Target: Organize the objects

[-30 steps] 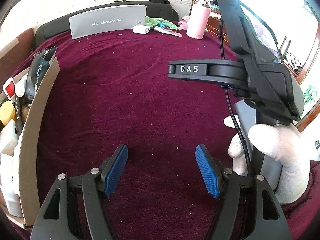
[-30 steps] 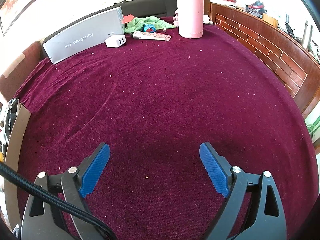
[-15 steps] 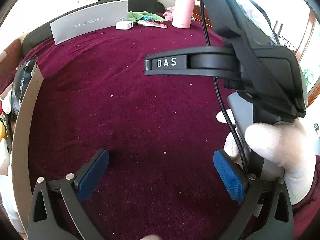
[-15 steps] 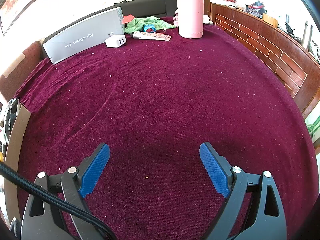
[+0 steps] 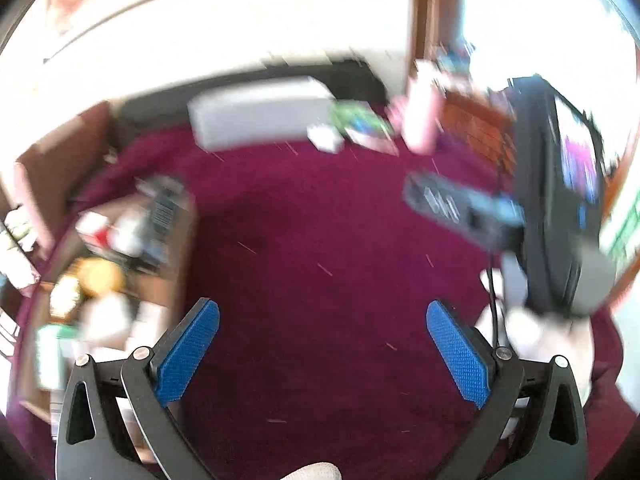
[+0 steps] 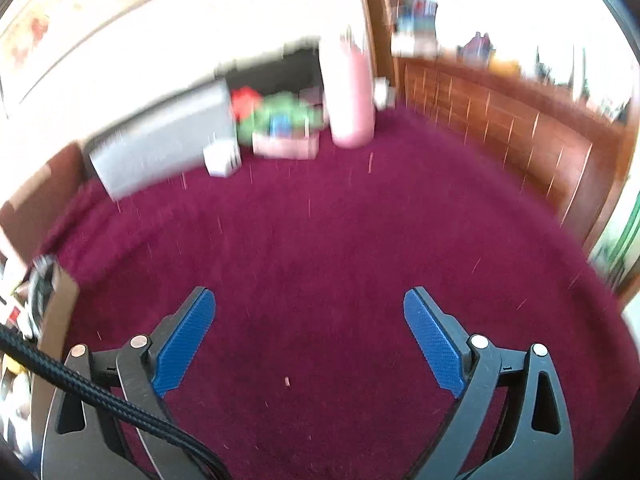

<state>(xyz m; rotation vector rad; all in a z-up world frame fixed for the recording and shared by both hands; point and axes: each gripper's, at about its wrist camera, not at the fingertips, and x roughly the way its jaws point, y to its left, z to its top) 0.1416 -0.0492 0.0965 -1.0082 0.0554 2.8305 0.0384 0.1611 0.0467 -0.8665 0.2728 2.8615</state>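
Both views are blurred by motion. My left gripper [image 5: 322,340] hangs open over bare maroon cloth [image 5: 320,240], nothing between its blue pads. A cardboard box [image 5: 176,264] packed with several small items sits to its left. My right gripper [image 6: 310,332] is also over bare cloth, its jaws opening with nothing between them; its black body [image 5: 552,200] and a white-gloved hand [image 5: 532,332] show on the right of the left wrist view. At the far edge lie a grey box [image 6: 160,148], a white charger [image 6: 222,158], a green cloth [image 6: 280,118], a tube [image 6: 286,146] and a pink bottle [image 6: 352,100].
A wood-panelled ledge [image 6: 500,128] runs along the right side of the maroon surface. The cardboard box [image 6: 56,320] edge stands at the left of the right wrist view. A black cable [image 6: 80,384] crosses the right gripper's left finger.
Both grippers have risen and tipped upward, so more of the wall and far objects show. The left jaws spread from half open to wide. The right jaws widened slightly.
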